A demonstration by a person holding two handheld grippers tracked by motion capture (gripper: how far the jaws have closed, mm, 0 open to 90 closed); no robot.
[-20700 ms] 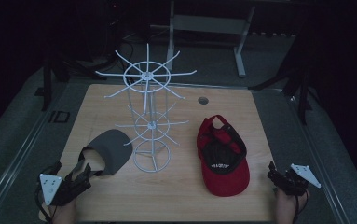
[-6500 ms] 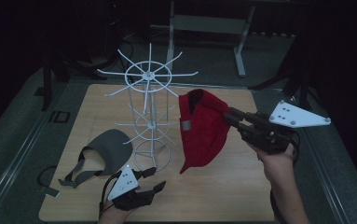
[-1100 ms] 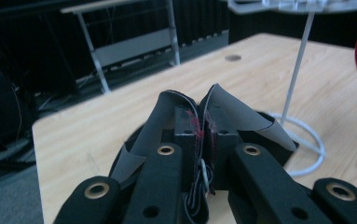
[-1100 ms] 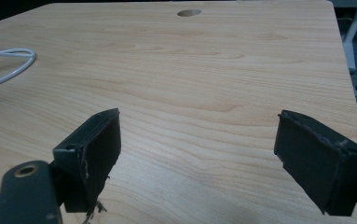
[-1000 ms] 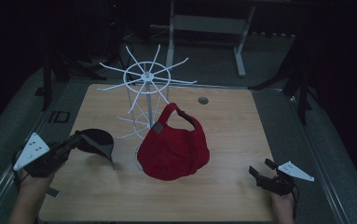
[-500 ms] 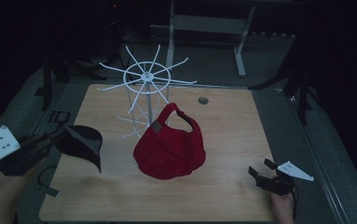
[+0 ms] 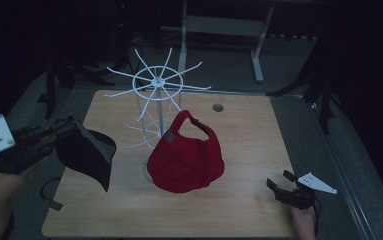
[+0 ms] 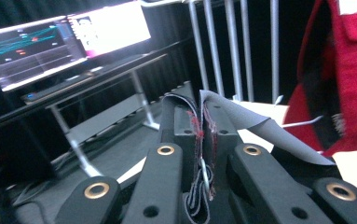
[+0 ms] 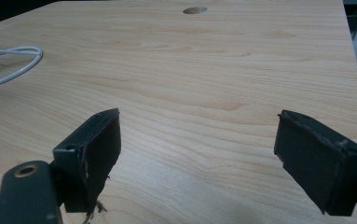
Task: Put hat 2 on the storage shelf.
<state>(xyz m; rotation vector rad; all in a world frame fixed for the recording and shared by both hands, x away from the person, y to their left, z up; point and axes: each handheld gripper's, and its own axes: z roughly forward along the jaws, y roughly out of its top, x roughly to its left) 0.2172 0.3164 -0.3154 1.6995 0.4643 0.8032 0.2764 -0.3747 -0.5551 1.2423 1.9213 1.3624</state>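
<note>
Already clamped: left tongs (image 7: 61,131) pinched tight on the grey cap (image 7: 90,152) at its rim, fabric edge squeezed between the jaws in the left gripper view (image 8: 203,126). Cap hanging off the tong tips, raised clear of the counter (image 7: 239,120), out over its left edge, brim drooping downward. Wire rack (image 7: 157,82) standing to the right of the cap and farther back, spokes fanning out level from the hub at the top, a second ring of spokes lower on the post. Red cap (image 7: 186,157) hung low on the rack's near side, between the grey cap and the right tongs (image 7: 277,186).

Probably the hanging step next. Key relation: nearest free spokes pointing left and forward from the hub, higher than the cap and off to its right, so a rise and a rightward carry needed, cap opening turned toward a spoke tip. Left hand (image 7: 1,175) clearly the nearer one. Right tongs spread wide and empty, low over the counter's near right corner (image 9: 199,116), well apart from the rack.
</note>
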